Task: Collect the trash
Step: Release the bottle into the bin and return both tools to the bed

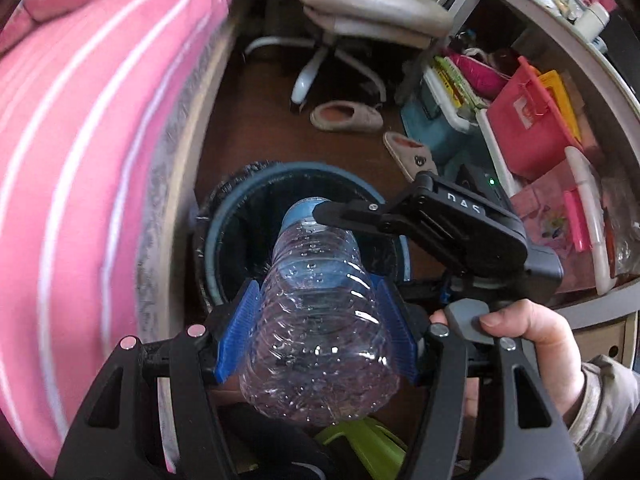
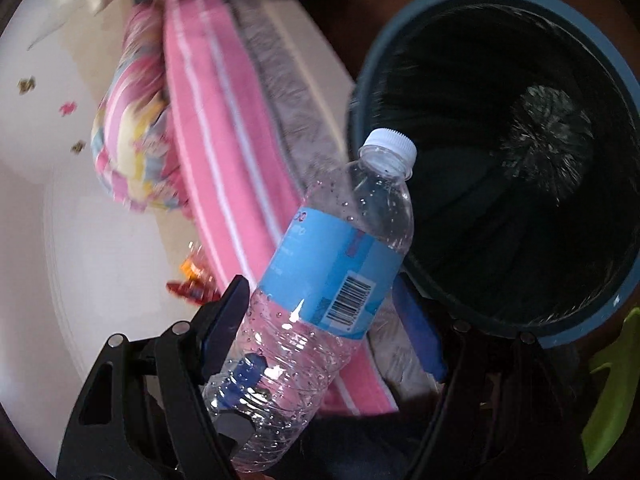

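Bedroom floor, pink bed [image 1: 80,140] at frame left, bin [image 1: 224,216] at centre. Left gripper [image 1: 316,336] clamped on empty bottle [image 1: 316,320]; right gripper [image 2: 320,336] clamped on second bottle [image 2: 320,280]. Light, thin-walled, crushable, slippery: grip mid-body, gently.

Left wrist view: bottle [image 1: 316,320] lay btwn pads of left hand-held gripper [image 1: 316,334], neck over bin [image 1: 224,216] on floor. Bed [image 1: 88,160] left of bin; slippers [image 1: 347,117] & chair [image 1: 340,12] beyond; shelf [image 1: 532,120] right. Right wrist view: second bottle [image 2: 320,292] in right hand-held gripper [image 2: 320,332], left of bin opening.
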{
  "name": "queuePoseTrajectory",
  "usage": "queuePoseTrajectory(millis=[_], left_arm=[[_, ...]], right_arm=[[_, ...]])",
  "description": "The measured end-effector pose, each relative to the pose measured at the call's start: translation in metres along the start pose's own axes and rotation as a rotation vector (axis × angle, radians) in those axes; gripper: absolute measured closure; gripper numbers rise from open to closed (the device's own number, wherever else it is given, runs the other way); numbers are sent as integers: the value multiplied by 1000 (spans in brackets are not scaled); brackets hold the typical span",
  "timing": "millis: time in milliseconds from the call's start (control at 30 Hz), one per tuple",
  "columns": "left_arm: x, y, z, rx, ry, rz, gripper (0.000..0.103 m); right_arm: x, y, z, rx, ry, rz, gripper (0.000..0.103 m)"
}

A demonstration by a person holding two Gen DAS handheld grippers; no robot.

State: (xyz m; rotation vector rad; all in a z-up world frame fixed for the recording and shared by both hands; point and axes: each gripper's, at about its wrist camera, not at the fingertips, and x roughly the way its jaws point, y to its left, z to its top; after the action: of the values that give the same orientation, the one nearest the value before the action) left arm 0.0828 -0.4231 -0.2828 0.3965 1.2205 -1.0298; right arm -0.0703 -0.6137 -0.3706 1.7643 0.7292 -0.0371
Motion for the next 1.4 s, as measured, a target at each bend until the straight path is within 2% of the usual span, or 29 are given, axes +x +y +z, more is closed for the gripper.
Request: queuePoseTrajectory(millis=[33, 67, 100, 167, 233, 267, 400, 533, 633, 733, 867, 1167, 1300, 1400], left_arm=[[5, 0, 3, -7, 13, -3, 42], [13, 3, 5, -17, 33, 10, 38], [19, 5, 7, -24, 49, 31, 29], [22, 8, 8, -37, 59, 58, 24], [21, 11, 9, -57, 58, 50, 19], [17, 12, 10, -66, 47, 50, 15], [3, 15, 15, -107, -26, 65, 15], [-36, 24, 13, -170, -155, 71, 15], [-75, 33, 5, -227, -282, 79, 14], [-121, 42, -6, -295, -426, 83, 13], [-173, 53, -25, -352, -567, 87, 12], [-281, 106, -94, -481, -768, 191, 9], [-313, 142, -133, -554, -829, 255, 9], [-328, 178, -166, -625, -843, 314, 9]], right_arm=[[0, -6, 4, 17, -5, -1, 27], [2, -8, 8, 32, -8, 0, 21], [0, -10, 9, 43, -15, -3, 17], [-2, -8, 13, 42, -45, -14, 17], [-5, -1, 16, 11, -60, -40, 16], [-7, 3, 16, -5, -66, -52, 16], [-16, 22, 11, -73, -102, -71, 16], [-26, 64, -9, -247, -142, -45, 14], [-31, 110, -38, -421, -201, -92, 11], [-27, 149, -71, -581, -218, -99, 7], [-13, 202, -124, -760, -216, -74, 7], [49, 283, -237, -1026, -102, 1, 7], [92, 304, -277, -1131, -43, -15, 7], [131, 314, -306, -1196, 17, -45, 7]])
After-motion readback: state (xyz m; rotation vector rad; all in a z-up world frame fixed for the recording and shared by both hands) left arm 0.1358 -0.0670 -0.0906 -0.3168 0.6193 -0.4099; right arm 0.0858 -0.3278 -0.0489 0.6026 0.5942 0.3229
